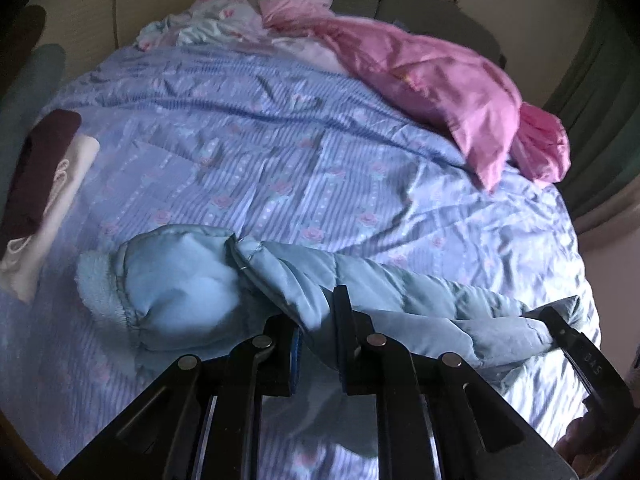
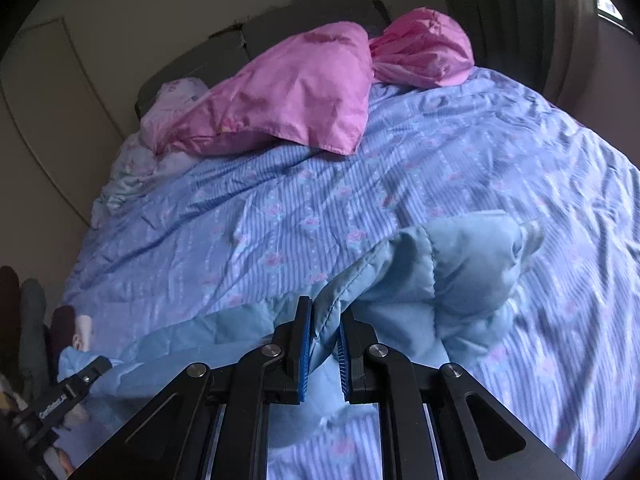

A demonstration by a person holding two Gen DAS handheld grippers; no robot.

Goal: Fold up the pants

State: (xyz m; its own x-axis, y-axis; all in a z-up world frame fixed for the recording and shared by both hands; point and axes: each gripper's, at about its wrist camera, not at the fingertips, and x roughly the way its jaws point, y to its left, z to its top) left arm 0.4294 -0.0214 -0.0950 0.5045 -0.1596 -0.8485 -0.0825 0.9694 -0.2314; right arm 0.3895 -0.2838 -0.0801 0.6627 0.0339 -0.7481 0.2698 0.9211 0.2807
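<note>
- Left gripper [image 1: 318, 334]: we log it clenched on a fold of the light blue quilted pants [image 1: 192, 292], fabric pinched between its blue-padded fingers [image 1: 297, 360].
- Right gripper [image 2: 324, 344]: we log it likewise grasping the pants [image 2: 432, 276], a ridge of cloth running up between its two pads.
- Pants: we find them bunched across the near part of the bed, stretched between the two grippers and lifted at both grasp points; a fleecy lining [image 1: 96, 284] shows at the open end in the left wrist view. Whether that end is waist or cuff, we cannot tell.
- Bedspread [image 1: 280, 152]: blue-striped with a pink rose print, rumpled, covering the bed beneath the pants.
- Pink pillow [image 2: 296, 92]: lying at the far side of the bed, with a second bundle of pink cloth [image 2: 420, 48] just beside it.
- Pale floral bedding [image 1: 208, 20]: crumpled at the far edge next to the pillow.
- Folded garments [image 1: 44, 184]: one dark maroon, one white, lying together at the left edge of the bed, well apart from the pants.
</note>
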